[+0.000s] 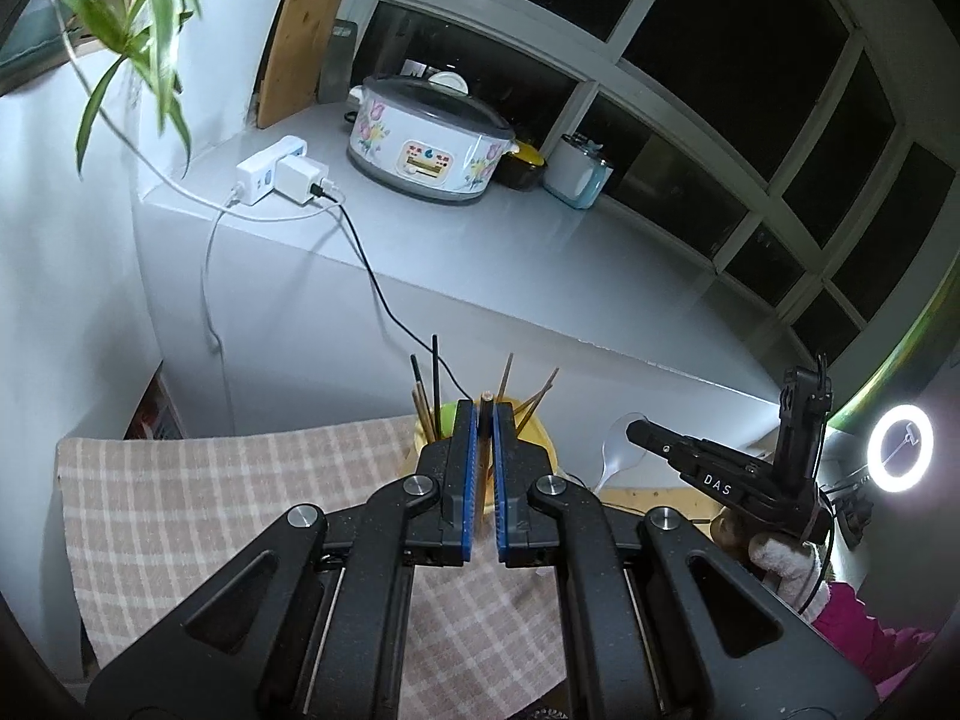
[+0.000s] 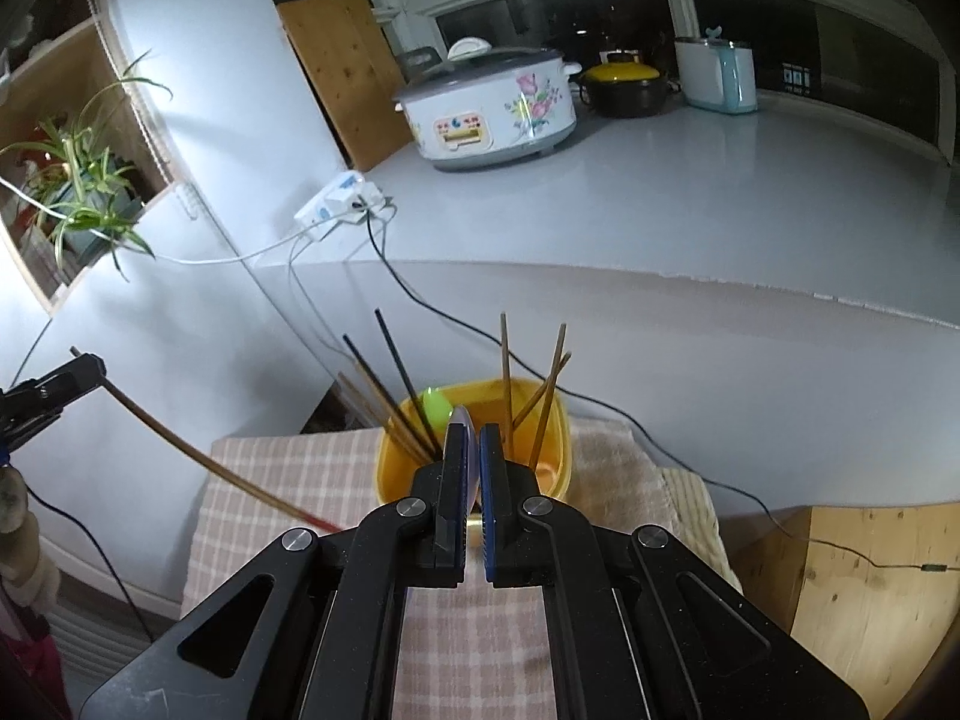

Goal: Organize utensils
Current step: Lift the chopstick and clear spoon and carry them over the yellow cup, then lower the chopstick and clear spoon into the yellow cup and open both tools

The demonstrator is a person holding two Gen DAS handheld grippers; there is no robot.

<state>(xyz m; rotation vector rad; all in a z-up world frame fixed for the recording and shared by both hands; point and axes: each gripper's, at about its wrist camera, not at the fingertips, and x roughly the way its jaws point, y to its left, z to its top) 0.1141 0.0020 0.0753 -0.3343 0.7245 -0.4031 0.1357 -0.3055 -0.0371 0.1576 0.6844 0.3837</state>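
The left claw (image 1: pixel 485 420) was clamped on 1 wooden chopstick (image 1: pixel 485 405), whose tip showed between the blue pads; in the right wrist view the stick (image 2: pixel 198 456) was seen running long and slanted above the checked cloth (image 2: pixel 288 480). The right claw (image 2: pixel 474 444) was clenched on a clear plastic spoon (image 1: pixel 621 447) (its bowl was seen protruding past the fingers in the left view). Both claws were held above the yellow utensil holder (image 2: pixel 543 420), which was set at the far edge of the cloth, with several chopsticks (image 2: pixel 390 387) stood upright in it. A rice cooker (image 1: pixel 429 147) was seen on the grey ledge (image 1: pixel 540 252) behind.
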